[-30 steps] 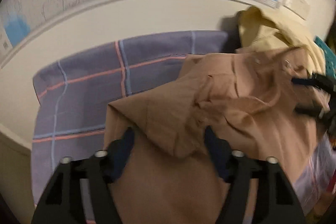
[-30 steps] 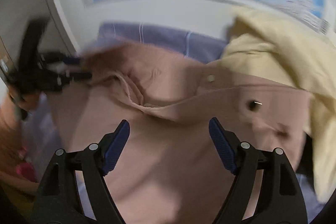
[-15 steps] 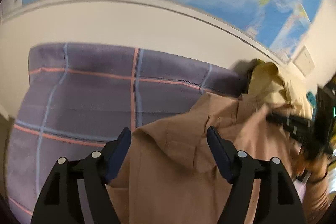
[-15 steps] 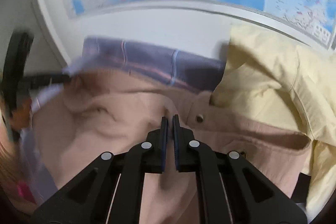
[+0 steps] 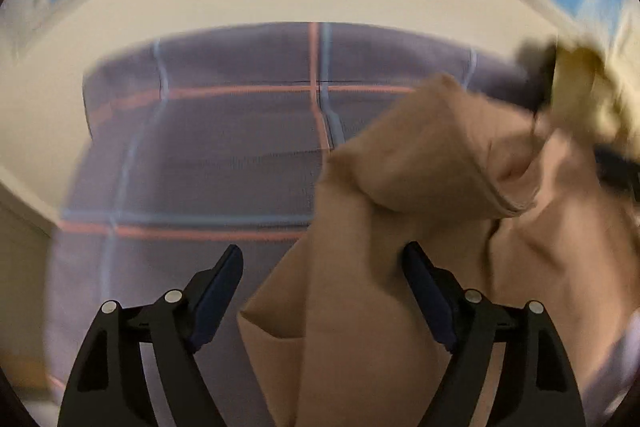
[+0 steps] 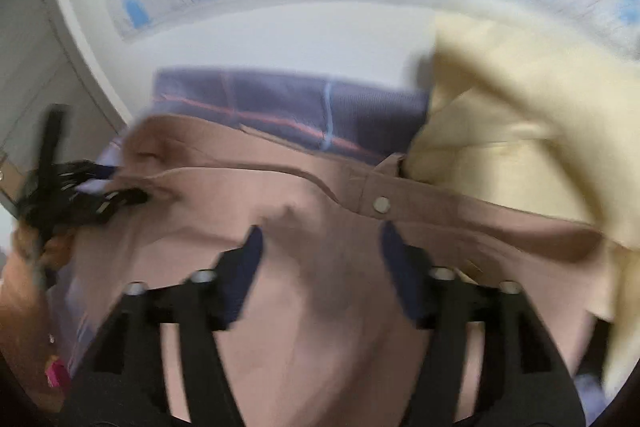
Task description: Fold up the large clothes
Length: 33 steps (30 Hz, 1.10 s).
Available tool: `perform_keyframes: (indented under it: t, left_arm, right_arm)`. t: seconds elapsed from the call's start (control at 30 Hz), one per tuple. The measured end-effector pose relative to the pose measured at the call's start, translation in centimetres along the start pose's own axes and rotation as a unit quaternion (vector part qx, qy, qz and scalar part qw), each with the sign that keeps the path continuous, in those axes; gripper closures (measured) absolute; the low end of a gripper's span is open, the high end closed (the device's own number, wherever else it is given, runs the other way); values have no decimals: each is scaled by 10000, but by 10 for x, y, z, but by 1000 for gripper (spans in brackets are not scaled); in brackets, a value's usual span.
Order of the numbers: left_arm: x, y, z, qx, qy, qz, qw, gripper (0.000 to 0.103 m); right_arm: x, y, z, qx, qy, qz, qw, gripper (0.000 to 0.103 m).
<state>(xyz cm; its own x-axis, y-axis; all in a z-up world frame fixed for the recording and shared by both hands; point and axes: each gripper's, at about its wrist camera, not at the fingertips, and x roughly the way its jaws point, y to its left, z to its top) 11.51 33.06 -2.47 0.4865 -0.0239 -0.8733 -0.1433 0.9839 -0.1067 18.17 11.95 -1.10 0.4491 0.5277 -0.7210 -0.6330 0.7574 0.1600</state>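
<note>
Risk, missed hem: the left gripper is standing wide over the tan garment's left edge, and a fold of cloth is lying between the jaws without being pinched; closing from here is likely catching only one loose layer, or the plaid sheet under it.
Risk, bunching: the tan garment is lying rumpled, a thick roll sitting above the left gripper, so any pull is probably dragging a creased heap rather than a flat panel.
Risk, tangling: the yellow garment is lying against the tan garment's far right side, touching it, and may be getting dragged along.
Left gripper: its jaws have just been opening and are standing wide, gripping nothing.
Right gripper: its jaws have just been opening too, standing wide above the tan garment's waistband, near the snap; the cloth is below them and not clamped.
Tan garment: spread on the plaid sheet, beneath both grippers, left of the yellow garment.
</note>
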Motion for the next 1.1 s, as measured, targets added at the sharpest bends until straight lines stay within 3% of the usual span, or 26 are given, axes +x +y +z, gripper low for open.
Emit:
perform_keyframes:
  t: [0.1, 0.2, 0.3, 0.4, 0.53, 0.57, 0.6, 0.67, 0.73, 0.8, 0.9, 0.93, 0.97, 1.0, 1.03, 1.07, 1.1]
  left_arm:
    - [-24, 16, -15, -223, -403, -316, 9984, 23]
    - [-47, 32, -45, -304, -651, -876, 9936, 13]
    - [-56, 34, -70, -123, -683, -996, 9926, 12]
    - [-52, 28, -85, -19, -590, -1270, 9901, 7]
    - [-37, 14, -96, 155, -465, -1622, 9855, 7]
    - [-35, 8, -96, 168, -507, -1612, 9855, 14]
    - [-35, 5, -99, 173, -563, -1589, 9855, 22]
    - [-38, -1, -96, 43, -587, -1658, 9844, 65]
    - [-50, 1, -96, -111, -582, -1802, 9818, 85]
    - [-71, 9, -102, -342, -594, -2224, 9725, 88]
    - [-88, 18, -121, -585, -522, -2526, 9644, 87]
    - [-86, 21, -129, -644, -384, -2482, 9658, 85]
    - [-83, 19, -134, -610, -278, -2302, 9708, 76]
    - [-78, 19, -139, -564, -166, -1981, 9784, 70]
    - [-71, 21, -142, -585, -83, -1248, 9904, 53]
    - [-69, 22, -141, -604, -83, -849, 9945, 43]
    - [-71, 22, -139, -600, -158, -768, 9951, 43]
  right_arm:
    - [-65, -15, -36, 163, -463, -1, 9988, 15]
    - [-100, -41, -82, 608, -509, 20, 9968, 9]
    - [-107, -65, -128, 1161, -301, -30, 9928, 6]
    - [-98, -79, -162, 1772, -131, 490, 9829, 6]
    - [-81, -76, -176, 1849, -160, 666, 9804, 7]
    - [-78, -73, -174, 1747, -215, 672, 9821, 22]
    - [-75, -68, -170, 1673, -201, 793, 9825, 50]
    - [-72, -67, -165, 1792, -197, 1215, 9761, 78]
    - [-89, -65, -162, 1824, -277, 1505, 9712, 87]
    - [-118, -62, -164, 1856, -527, 1818, 9642, 94]
    - [-160, -59, -171, 1800, -785, 1907, 9618, 97]
    - [-166, -60, -175, 1806, -789, 1845, 9629, 97]
    - [-167, -64, -181, 1832, -686, 1650, 9667, 97]
    - [-159, -71, -190, 2023, -410, 1465, 9674, 95]
    - [-151, -76, -195, 2140, -182, 1330, 9676, 93]
    - [-140, -80, -201, 2178, 131, 886, 9719, 83]
    - [-134, -82, -204, 2170, 292, 440, 9747, 66]
